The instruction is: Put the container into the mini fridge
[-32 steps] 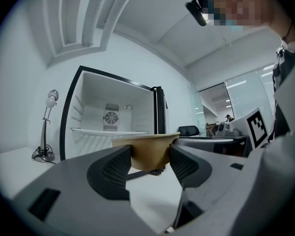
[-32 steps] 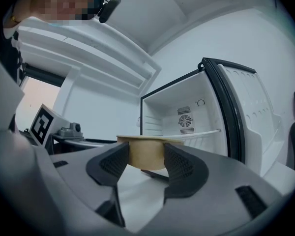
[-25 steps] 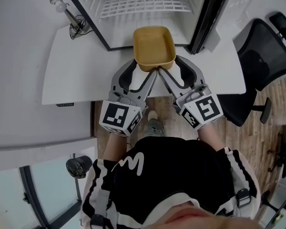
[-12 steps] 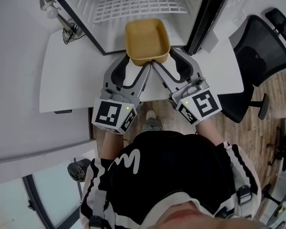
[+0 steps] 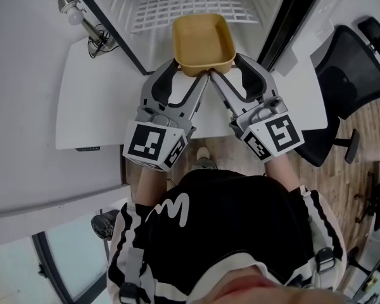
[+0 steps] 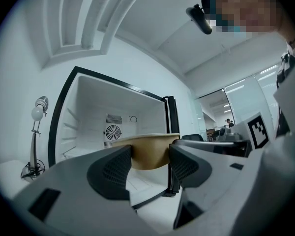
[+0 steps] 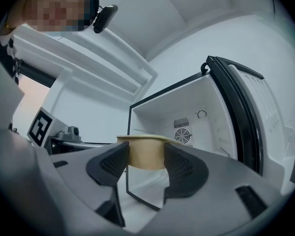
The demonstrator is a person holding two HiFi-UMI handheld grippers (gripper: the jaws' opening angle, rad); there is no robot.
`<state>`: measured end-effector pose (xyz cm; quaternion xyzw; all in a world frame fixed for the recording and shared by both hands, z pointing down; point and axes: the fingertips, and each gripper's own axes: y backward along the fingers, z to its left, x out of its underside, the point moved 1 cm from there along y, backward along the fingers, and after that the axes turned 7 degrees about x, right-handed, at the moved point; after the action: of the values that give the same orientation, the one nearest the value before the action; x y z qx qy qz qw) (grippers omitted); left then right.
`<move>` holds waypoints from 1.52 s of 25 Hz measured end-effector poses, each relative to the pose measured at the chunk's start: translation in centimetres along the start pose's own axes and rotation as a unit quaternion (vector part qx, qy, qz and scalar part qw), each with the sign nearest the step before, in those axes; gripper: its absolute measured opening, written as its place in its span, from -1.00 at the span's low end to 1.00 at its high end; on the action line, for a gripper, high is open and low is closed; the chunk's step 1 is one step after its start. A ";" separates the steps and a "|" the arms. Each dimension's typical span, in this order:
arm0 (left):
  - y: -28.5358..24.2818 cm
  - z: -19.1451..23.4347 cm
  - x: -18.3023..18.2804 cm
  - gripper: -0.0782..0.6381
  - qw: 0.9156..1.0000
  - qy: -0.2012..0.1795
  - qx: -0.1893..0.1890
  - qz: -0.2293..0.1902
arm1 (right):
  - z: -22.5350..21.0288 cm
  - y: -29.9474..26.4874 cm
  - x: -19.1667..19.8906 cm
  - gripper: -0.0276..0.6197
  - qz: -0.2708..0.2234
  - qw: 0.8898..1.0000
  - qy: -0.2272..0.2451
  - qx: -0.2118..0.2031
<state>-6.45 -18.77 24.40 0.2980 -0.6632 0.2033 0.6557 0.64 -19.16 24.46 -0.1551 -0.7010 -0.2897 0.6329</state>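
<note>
Moved since half a second ago: container (image 5: 202, 41), carried nearer the mouth of the mini fridge (image 5: 153, 9).
Position: held in the air at the fridge's open front, not yet resting inside.
Holders: left gripper (image 5: 191, 75) and right gripper (image 5: 224, 70), each clamped on the container's near end.
Status: fridge open, approach nearly done.
Remaining, by judgement: insert, set down, release.

There is one mini fridge (image 5: 123, 5), and at its open mouth are one yellow container (image 5: 202, 40) and two grippers, the left gripper (image 5: 191, 75) and the right gripper (image 5: 225, 70). Left of the fridge stands one lamp (image 5: 73, 6), right of it is one office chair (image 5: 351, 62), and inside it is one wire shelf (image 5: 177, 8).
</note>
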 end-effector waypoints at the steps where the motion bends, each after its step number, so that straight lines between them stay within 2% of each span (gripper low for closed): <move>1: -0.2 0.2 -0.1 -0.09 1.000 -0.001 0.000 -0.001 | -0.1 -0.3 -0.1 -0.19 -0.001 1.000 0.000 0.001; 27: -3.6 5.1 0.7 -0.09 1.000 0.020 0.016 0.005 | -2.3 -5.4 1.0 -0.19 -0.001 1.000 -0.003 0.028; 32: -4.0 5.7 0.8 -0.10 0.999 0.035 0.027 -0.011 | -2.6 -5.8 1.2 -0.19 -0.003 0.999 -0.007 0.034; 38: -4.5 6.7 1.0 -0.10 0.999 0.039 0.026 -0.007 | -2.9 -6.7 1.7 -0.20 -0.002 0.999 -0.011 0.038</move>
<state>-8.46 -26.60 24.47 0.3117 -0.6296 0.2272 0.6744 -1.20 -26.47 24.81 -0.1327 -0.7191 -0.2621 0.6297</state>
